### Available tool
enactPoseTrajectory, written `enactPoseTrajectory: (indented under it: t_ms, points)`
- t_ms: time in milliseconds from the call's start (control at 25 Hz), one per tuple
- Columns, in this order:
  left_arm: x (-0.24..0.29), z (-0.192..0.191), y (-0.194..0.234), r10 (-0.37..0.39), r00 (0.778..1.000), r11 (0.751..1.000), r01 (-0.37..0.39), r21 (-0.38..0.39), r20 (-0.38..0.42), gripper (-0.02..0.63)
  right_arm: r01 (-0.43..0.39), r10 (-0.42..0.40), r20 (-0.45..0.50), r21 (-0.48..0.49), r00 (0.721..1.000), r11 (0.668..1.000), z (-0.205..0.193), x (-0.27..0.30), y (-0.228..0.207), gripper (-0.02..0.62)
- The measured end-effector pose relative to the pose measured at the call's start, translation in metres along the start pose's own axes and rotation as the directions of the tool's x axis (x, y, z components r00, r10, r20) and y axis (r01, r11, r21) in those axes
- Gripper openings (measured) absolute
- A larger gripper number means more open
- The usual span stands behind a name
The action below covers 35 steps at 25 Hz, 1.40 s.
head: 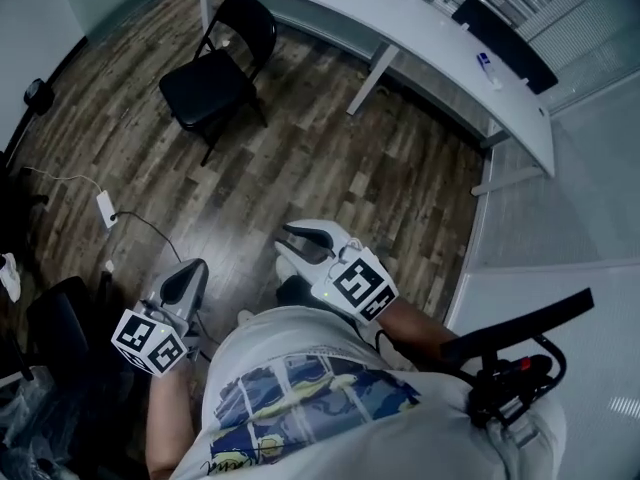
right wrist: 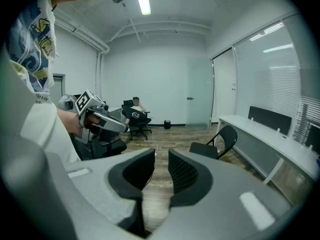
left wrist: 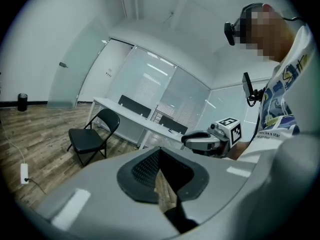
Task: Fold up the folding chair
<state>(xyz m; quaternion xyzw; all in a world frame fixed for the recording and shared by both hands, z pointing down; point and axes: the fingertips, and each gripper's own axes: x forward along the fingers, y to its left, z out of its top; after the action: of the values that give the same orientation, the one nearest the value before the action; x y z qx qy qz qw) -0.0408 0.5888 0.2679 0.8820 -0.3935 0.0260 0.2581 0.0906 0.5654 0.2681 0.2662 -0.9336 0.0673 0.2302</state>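
Wooden floor (head: 330, 168) lies wide between the person and the long white table (head: 400, 13). The black folding chair (head: 210, 83) stands open beside that table, well apart from both grippers. I would walk close first, then take hold of the backrest and the seat edge. The left gripper (head: 192, 273) is pinched closed and empty. The right gripper (head: 285, 246) has its jaws a little apart and holds nothing.

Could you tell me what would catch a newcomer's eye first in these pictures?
The black folding chair stands open beside the long white desk, at upper left in the head view. Nearer the camera, the left gripper is shut and the right gripper has its jaws apart, both empty.
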Motion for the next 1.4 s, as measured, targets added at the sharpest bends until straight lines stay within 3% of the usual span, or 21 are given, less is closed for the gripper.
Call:
enactPoseTrajectory:
  t_ms: [520, 680, 1000, 1400]
  points:
    - [0.125, 0.043, -0.006, 0.078, 0.996, 0.997, -0.078, -0.002, 0.042, -0.002, -0.016, 0.016, 0.007, 0.014, 1.0, 1.0, -0.018, -0.03, -0.14, 0.081]
    - [0.145, 0.052, 0.003, 0.134, 0.99, 0.991, -0.133, -0.009, 0.046, -0.002, -0.011, 0.011, 0.017, 0.026, 1.0, 1.0, -0.027, -0.029, -0.172, 0.081]
    - [0.164, 0.06, 0.025, 0.175, 0.984, 0.985, -0.174, -0.015, 0.039, -0.002, -0.01, 0.008, 0.032, 0.066, 0.999, 0.998, -0.03, -0.016, -0.208, 0.09]
    - [0.225, 0.079, 0.07, 0.084, 0.996, 0.996, -0.084, -0.024, 0.011, -0.002, 0.087, -0.086, -0.009, 0.114, 0.996, 0.99, -0.03, 0.005, -0.266, 0.097]
